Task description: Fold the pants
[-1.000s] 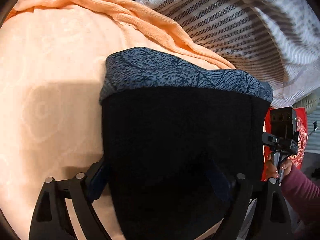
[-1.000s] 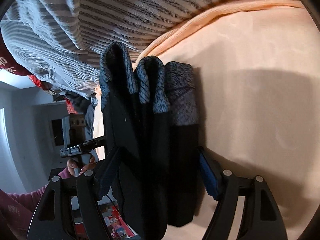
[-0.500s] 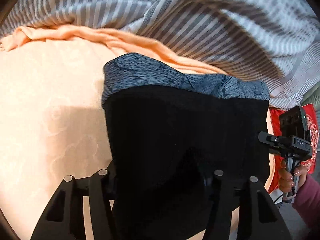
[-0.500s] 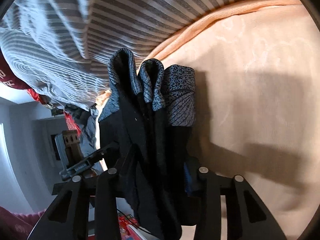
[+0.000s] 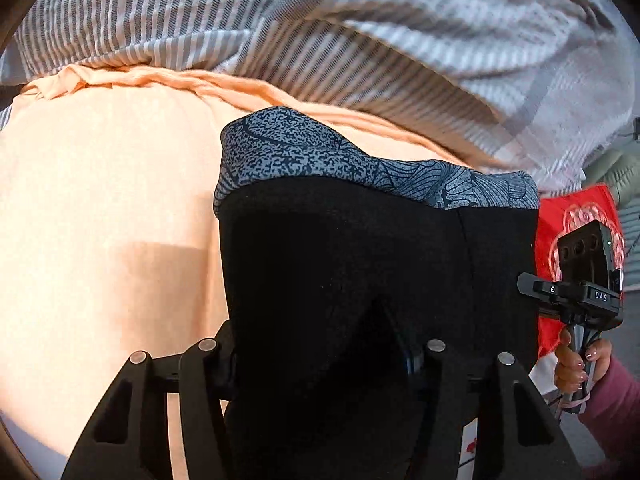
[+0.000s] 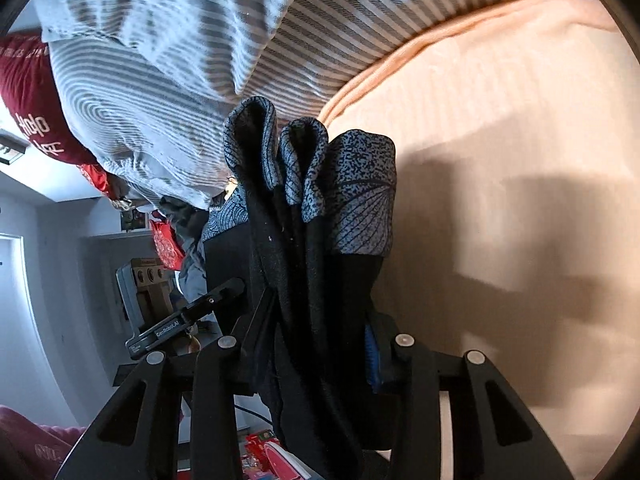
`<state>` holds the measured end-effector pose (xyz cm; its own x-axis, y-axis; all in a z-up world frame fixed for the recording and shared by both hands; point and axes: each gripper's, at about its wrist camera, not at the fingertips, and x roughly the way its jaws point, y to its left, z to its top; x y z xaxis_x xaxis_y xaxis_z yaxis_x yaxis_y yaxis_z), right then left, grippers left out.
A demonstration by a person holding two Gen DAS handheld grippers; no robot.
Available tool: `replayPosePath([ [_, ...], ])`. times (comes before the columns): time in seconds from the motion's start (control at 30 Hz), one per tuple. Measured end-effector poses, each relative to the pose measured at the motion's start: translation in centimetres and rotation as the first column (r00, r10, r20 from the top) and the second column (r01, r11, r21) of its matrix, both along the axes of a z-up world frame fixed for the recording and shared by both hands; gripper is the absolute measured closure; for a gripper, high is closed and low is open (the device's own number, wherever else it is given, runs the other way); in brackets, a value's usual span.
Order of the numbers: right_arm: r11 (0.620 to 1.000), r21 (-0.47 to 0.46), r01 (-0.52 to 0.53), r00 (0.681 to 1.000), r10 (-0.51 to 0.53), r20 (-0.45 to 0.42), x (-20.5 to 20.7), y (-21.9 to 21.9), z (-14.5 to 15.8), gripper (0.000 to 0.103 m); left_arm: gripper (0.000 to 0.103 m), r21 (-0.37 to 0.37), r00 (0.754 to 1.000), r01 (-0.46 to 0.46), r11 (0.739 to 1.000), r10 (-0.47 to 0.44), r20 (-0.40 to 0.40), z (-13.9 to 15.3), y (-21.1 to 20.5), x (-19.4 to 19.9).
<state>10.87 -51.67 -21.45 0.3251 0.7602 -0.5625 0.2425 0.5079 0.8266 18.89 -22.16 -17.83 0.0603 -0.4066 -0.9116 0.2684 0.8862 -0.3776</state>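
**Both my grippers hold the pants up over the bed**

I hold the black pants in the air with both my tools. My left gripper is pinched tight on the black cloth. The cloth fills the gap between its two fingers and hangs wide in front of my camera. The blue-gray patterned band runs along the far edge of the pants.

My right gripper is pinched on the pants too. From this side I see the pants edge-on, bunched in thick folds. The patterned band shows as three folded humps side by side. A blue pad peeks out on the inside of one finger, pressed against the cloth.

Under the pants lies a peach sheet, and dark shadows fall on it. Behind it is a gray and white striped blanket, all bunched up.

In the left view I can see my right hand holding the handle of the other tool, next to a red cushion.
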Motion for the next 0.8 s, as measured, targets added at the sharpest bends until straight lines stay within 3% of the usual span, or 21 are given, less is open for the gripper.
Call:
replayPosePath([
  [0.3, 0.998, -0.012, 0.068, 0.997, -0.068, -0.032, -6.3, 1.2, -1.2, 0.062, 0.045, 0.022, 0.999, 0.047, 0.999, -0.047, -0.015, -1.4, 1.6, -4.0],
  [0.57, 0.994, -0.083, 0.071, 0.996, -0.075, -0.049, -8.1, 2.3, -4.2, 0.061, 0.045, 0.029, 0.999, 0.047, 0.998, -0.046, -0.027, -4.9, 3.0, -5.7],
  [0.67, 0.991, -0.103, 0.081, 0.995, -0.087, -0.050, -8.3, 2.3, -4.3, 0.057, 0.034, 0.047, 1.000, 0.029, 0.998, -0.029, -0.002, -5.0, 3.5, -5.9],
  [0.8, 0.980, -0.182, 0.083, 0.992, -0.099, -0.080, -8.3, 2.6, -3.3, 0.050, 0.034, 0.098, 0.999, 0.034, 0.995, -0.037, 0.028, -4.2, 3.6, -6.0],
])
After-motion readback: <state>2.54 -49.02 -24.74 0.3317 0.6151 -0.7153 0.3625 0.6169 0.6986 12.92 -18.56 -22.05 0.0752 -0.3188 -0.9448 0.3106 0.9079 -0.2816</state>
